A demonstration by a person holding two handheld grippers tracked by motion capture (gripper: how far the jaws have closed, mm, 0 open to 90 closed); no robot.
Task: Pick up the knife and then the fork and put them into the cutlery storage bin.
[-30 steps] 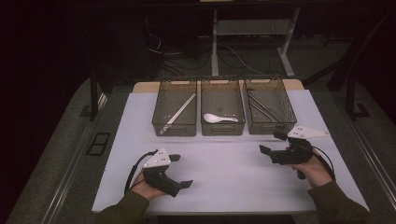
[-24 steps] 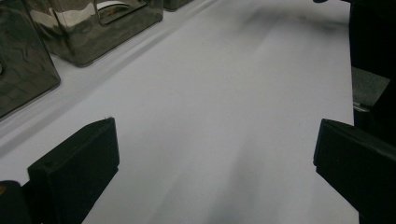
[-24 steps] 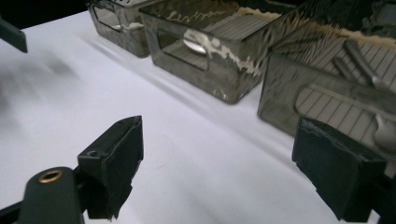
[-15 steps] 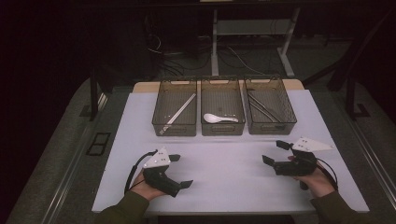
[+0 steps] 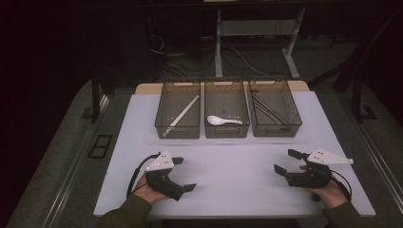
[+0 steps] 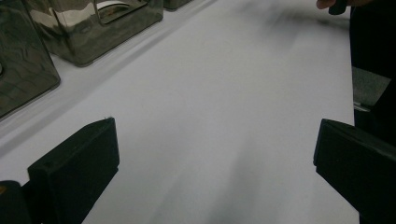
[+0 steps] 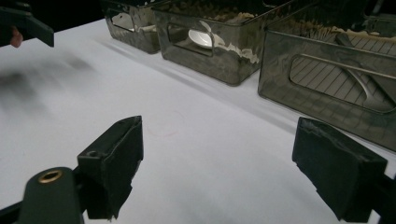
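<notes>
Above the bare white table (image 5: pixel 237 156), fingers of left gripper (image 5: pixel 183 174) and right gripper (image 5: pixel 285 162) wide apart, gripping nothing.

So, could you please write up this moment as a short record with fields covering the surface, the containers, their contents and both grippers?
Surface: white rectangular table top
Containers: three smoky translucent plastic bins in a row, left bin, middle bin, right bin
Left bin contents: long pale chopsticks, lying diagonally
Middle bin contents: white ceramic soup spoon
Right bin contents: dark metal utensils, kind unclear
Left gripper: jaws open, holding nothing, low over the table
Right gripper: jaws open, holding nothing, pointing towards the bins
</notes>
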